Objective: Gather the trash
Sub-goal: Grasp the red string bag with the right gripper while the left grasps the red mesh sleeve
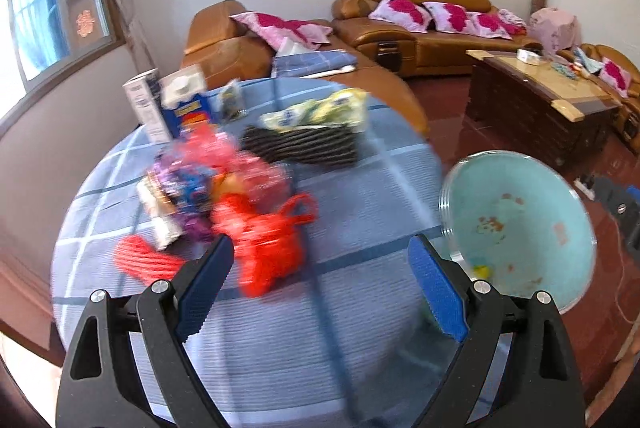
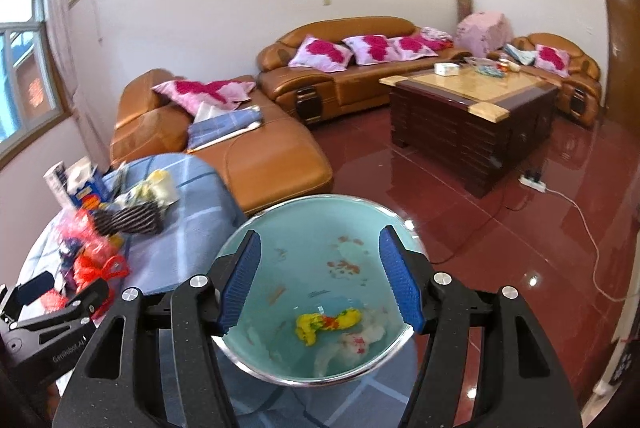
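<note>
A heap of trash lies on the round table (image 1: pixel 372 196) with its blue checked cloth: a red plastic bag (image 1: pixel 268 244), pink and purple wrappers (image 1: pixel 200 176), a black striped pouch (image 1: pixel 304 144) and a yellow-green wrapper (image 1: pixel 320 112). My left gripper (image 1: pixel 320 242) hovers over the cloth just right of the red bag, jaws wide, nothing between them. A teal bin (image 2: pixel 312 224) stands beside the table, with a yellow wrapper (image 2: pixel 328 322) and white tissue (image 2: pixel 360 344) at its bottom. Over it hangs my right gripper (image 2: pixel 320 232), open and empty. The left gripper (image 2: pixel 66 288) also shows at lower left there.
Small cartons (image 1: pixel 160 104) stand at the table's far edge. An orange leather sofa (image 2: pixel 240 148) with pink cushions wraps round behind. A dark wooden coffee table (image 2: pixel 472 108) sits on the glossy red floor (image 2: pixel 500 228), where a power strip and cable (image 2: pixel 532 182) trail.
</note>
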### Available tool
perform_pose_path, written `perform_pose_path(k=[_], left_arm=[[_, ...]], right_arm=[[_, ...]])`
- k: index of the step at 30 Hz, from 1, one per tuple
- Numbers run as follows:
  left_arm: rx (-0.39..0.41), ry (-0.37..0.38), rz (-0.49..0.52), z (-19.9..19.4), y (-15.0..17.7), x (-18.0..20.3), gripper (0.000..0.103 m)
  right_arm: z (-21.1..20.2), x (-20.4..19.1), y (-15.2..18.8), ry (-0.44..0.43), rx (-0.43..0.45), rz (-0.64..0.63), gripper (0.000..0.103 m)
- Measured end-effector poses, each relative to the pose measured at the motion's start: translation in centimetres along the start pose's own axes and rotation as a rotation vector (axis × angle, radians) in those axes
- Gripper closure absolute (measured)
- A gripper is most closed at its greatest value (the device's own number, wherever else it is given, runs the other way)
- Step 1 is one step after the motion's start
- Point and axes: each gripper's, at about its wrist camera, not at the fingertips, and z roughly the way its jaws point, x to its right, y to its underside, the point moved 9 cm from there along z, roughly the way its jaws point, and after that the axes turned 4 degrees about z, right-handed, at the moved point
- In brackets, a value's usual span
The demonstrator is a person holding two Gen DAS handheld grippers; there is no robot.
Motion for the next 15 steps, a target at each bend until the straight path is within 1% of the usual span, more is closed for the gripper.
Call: perform_pose_path(k=[4, 10, 12, 15], left_arm=[[-0.039, -0.030, -0.057, 0.7, 1.4, -4.3, 0.016], [-0.084, -0.113, -0.139, 1.6, 4.1, -11.3, 0.016], [-0.106, -0.133, -0.188, 2.0, 5.2, -14.0, 0.016], [-0.130, -0.160, -0.243, 2.6, 6.3, -17.0, 0.016]], right_arm=[[0.1, -3.1, 0.4, -0.056, -0.015, -0.035, 0.041], [0.9, -9.1, 1.9, -0.159, -0.066, -0.110, 0.041], [1.2, -11.1, 2.3, -0.194, -0.086, -0.133, 0.041], [1.8, -13.9, 3.1, -0.256, -0.123, -0.152, 0.041]])
